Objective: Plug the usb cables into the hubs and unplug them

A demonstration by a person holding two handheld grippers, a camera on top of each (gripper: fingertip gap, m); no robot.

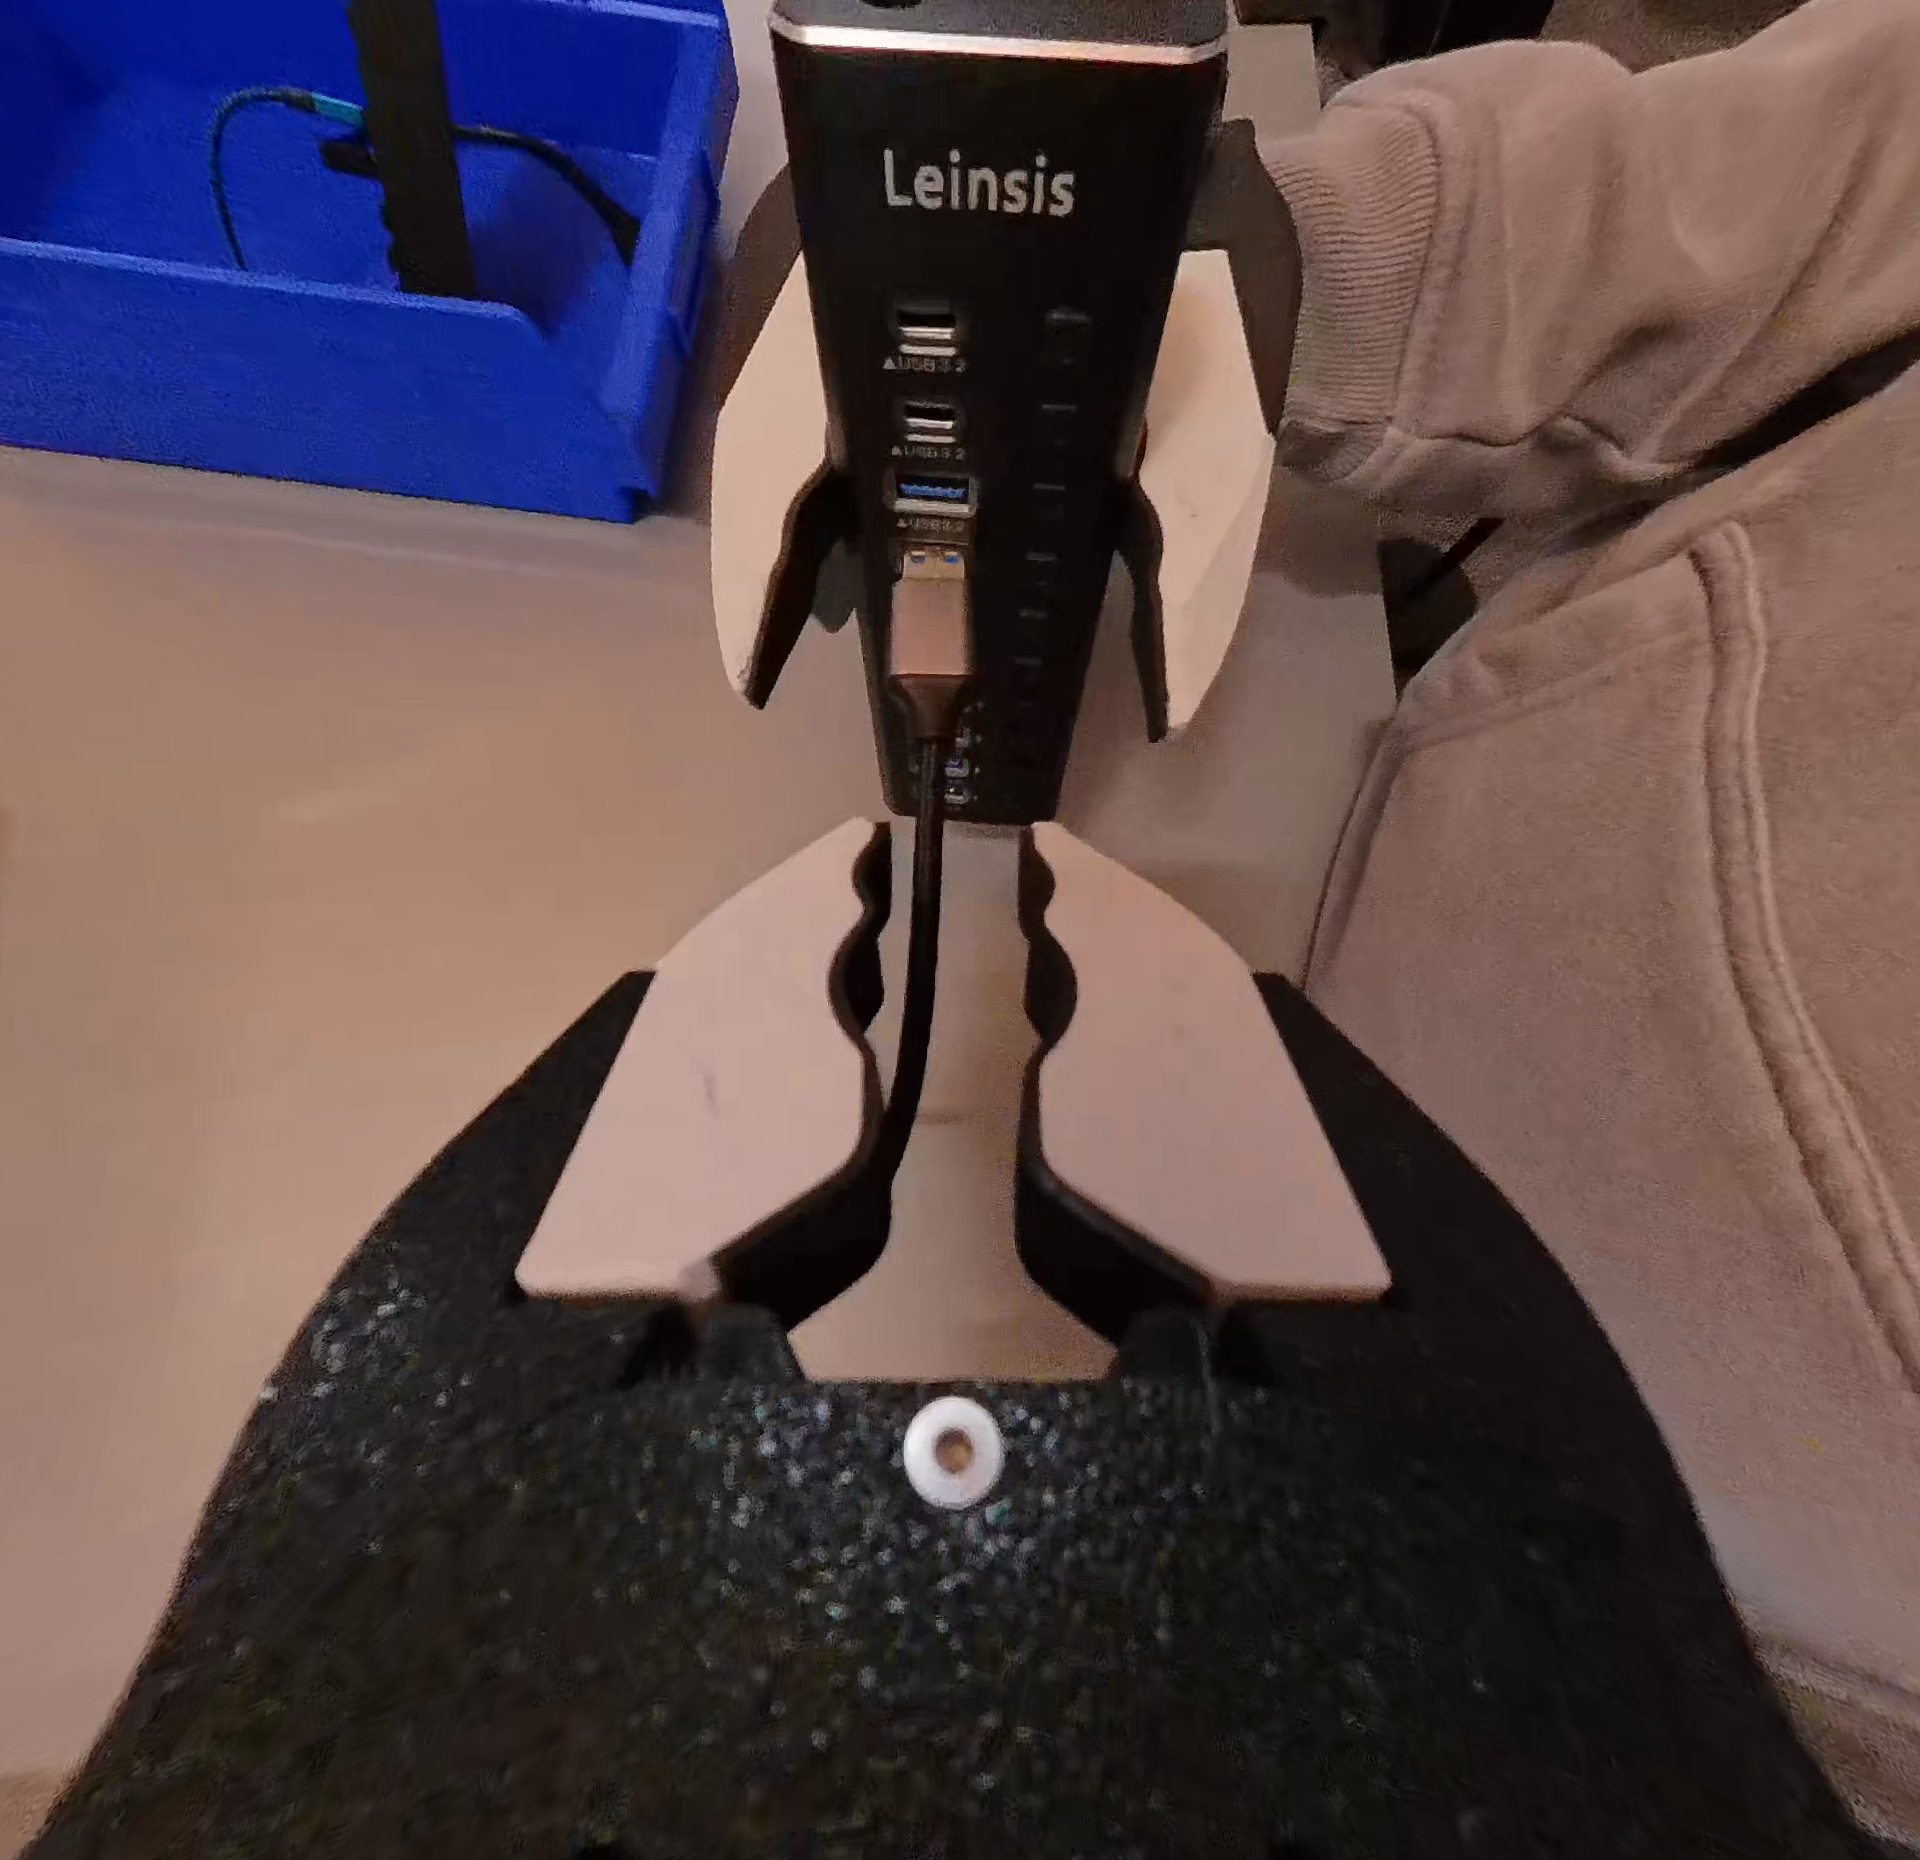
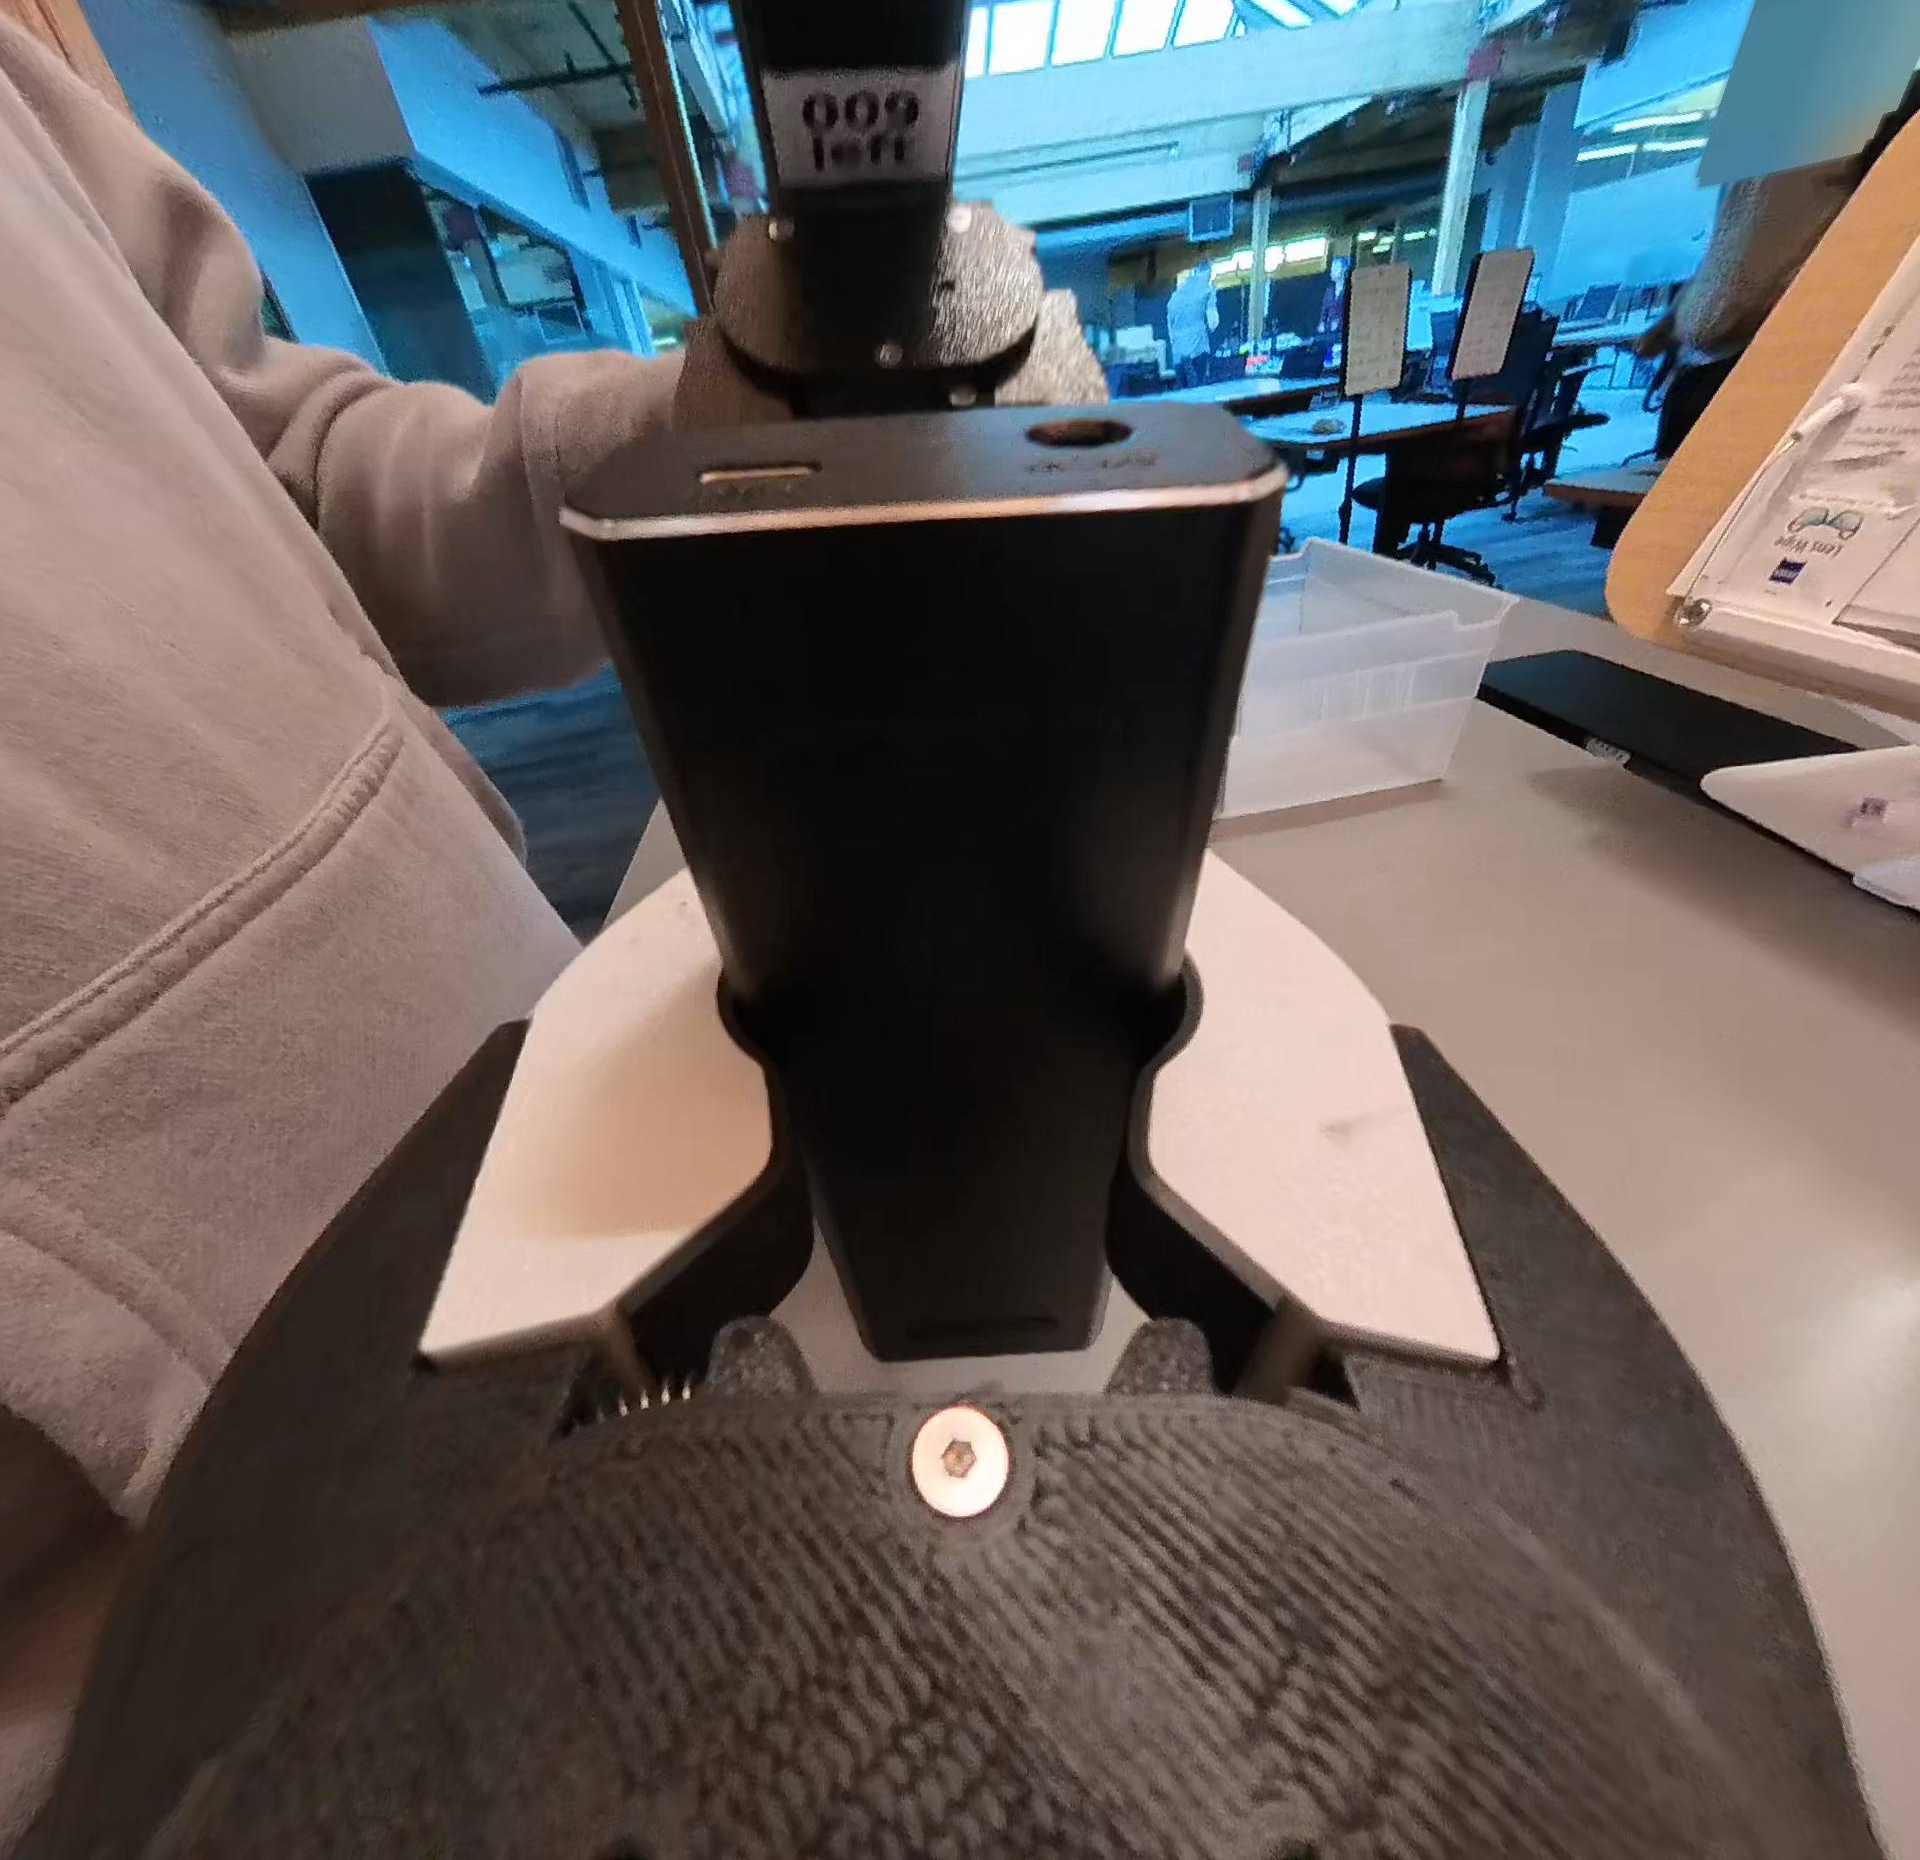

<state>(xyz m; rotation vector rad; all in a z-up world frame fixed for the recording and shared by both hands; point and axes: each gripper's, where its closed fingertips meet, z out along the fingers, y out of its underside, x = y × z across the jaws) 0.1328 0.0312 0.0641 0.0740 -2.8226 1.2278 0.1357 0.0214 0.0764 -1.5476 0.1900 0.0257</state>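
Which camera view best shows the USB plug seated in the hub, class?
The left wrist view: the USB plug sits in a port on the hub, its cable running back between the left gripper fingers. The right wrist view shows only the hub's plain back, held by the right gripper; no plug.

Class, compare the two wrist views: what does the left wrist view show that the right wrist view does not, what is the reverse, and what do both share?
Only the left wrist view shows the hub's port face, the USB plug in it, its black cable between the open left gripper, and a blue bin.

Only the right wrist view shows the hub's plain back and a clear bin.

Both show the black hub clamped by the right gripper, and a beige sleeve.
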